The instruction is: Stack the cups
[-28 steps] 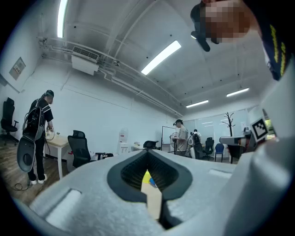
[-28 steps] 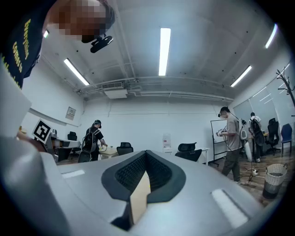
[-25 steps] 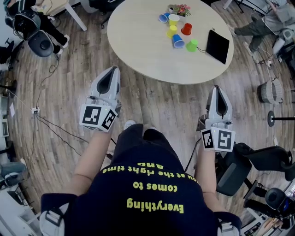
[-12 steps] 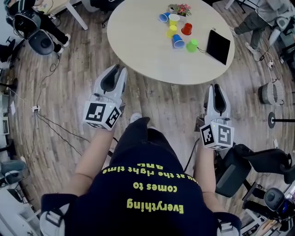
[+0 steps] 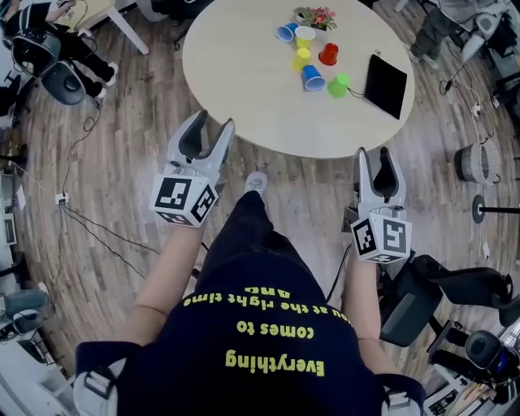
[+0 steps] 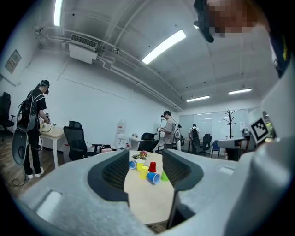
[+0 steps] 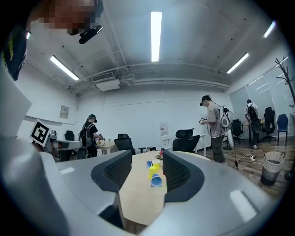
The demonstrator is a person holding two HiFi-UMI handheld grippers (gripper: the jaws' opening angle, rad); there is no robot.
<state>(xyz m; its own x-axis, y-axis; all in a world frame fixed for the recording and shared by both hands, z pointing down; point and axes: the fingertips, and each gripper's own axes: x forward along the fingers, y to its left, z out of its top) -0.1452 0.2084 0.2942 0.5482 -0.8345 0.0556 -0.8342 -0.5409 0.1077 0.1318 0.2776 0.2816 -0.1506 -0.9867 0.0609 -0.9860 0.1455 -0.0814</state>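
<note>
left gripper (image 5: 214,123): jaws spread apart, nothing between the pads. They've just been opening. I've got it pointing level, out over the wood floor (image 5: 122,154) and just short of the table's near edge.
right gripper (image 5: 373,154): same deal, jaws apart and empty, and they've just been opening too. It's level, with the tips close to the table's near edge.
table (image 5: 236,81): round, pale top, straight ahead of me.
cups (image 5: 302,57): six of them in a loose bunch on the far right part of the table, well away from both grippers. None looks stacked from up here.
far blue cup (image 5: 286,32): on its side at the back left of the bunch.
white-rimmed cup (image 5: 305,34): just right of that one.
yellow cup (image 5: 301,59): in the middle, just in front of the white-rimmed one.
red cup (image 5: 328,54): right of the yellow one.
near blue cup (image 5: 313,77): lying on its side, the closest to me. In both gripper views its open mouth faces my way.
green cup (image 5: 339,82): just beside the near blue one, on its right.
tablet (image 5: 383,80): a black slab right of the green cup, near the table's right edge.
flowers (image 5: 315,15): small bunch behind the cups.
view down the jaws: in both gripper views the cups sit in the gap between the jaws, but far off on the table.
</note>
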